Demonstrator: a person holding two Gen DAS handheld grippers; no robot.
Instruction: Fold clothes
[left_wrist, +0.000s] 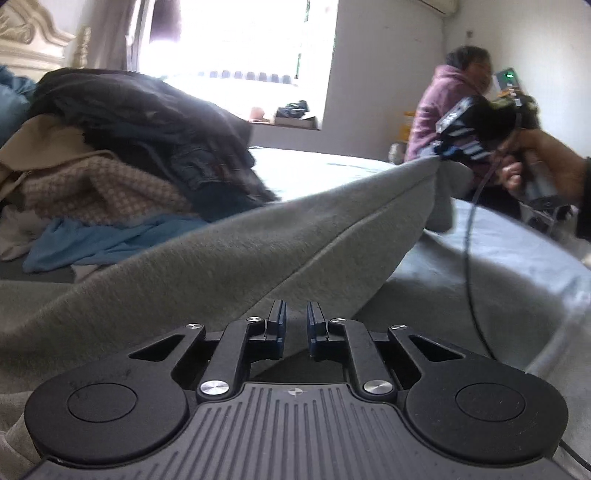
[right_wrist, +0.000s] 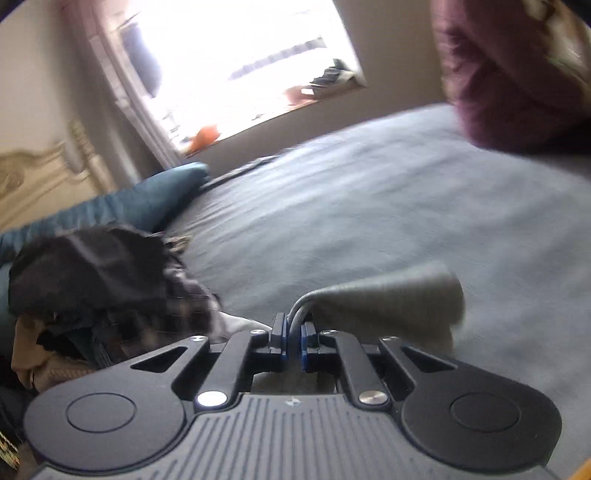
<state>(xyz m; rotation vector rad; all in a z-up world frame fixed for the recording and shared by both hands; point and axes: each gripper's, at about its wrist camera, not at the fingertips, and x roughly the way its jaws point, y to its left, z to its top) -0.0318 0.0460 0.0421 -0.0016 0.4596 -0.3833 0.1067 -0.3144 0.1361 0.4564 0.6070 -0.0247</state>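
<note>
A grey garment (left_wrist: 221, 258) lies across the bed and rises in a taut ridge from near to far right. My left gripper (left_wrist: 296, 317) is at the ridge's near end, its jaws narrowly apart with the grey cloth pinched between them. At the far end my right gripper (left_wrist: 441, 153), held by a hand (left_wrist: 532, 166), pinches a lifted corner. In the right wrist view that gripper (right_wrist: 293, 326) is shut on a fold of the grey garment (right_wrist: 388, 299), which sticks out to the right above the sheet.
A pile of dark, beige and blue clothes (left_wrist: 129, 129) sits at the left on the bed (left_wrist: 498, 266), also seen at the lower left (right_wrist: 92, 280). A teal pillow (right_wrist: 147, 199) lies by the headboard. A person in a purple hoodie (left_wrist: 443, 107) sits beyond. A cable (left_wrist: 471, 258) hangs.
</note>
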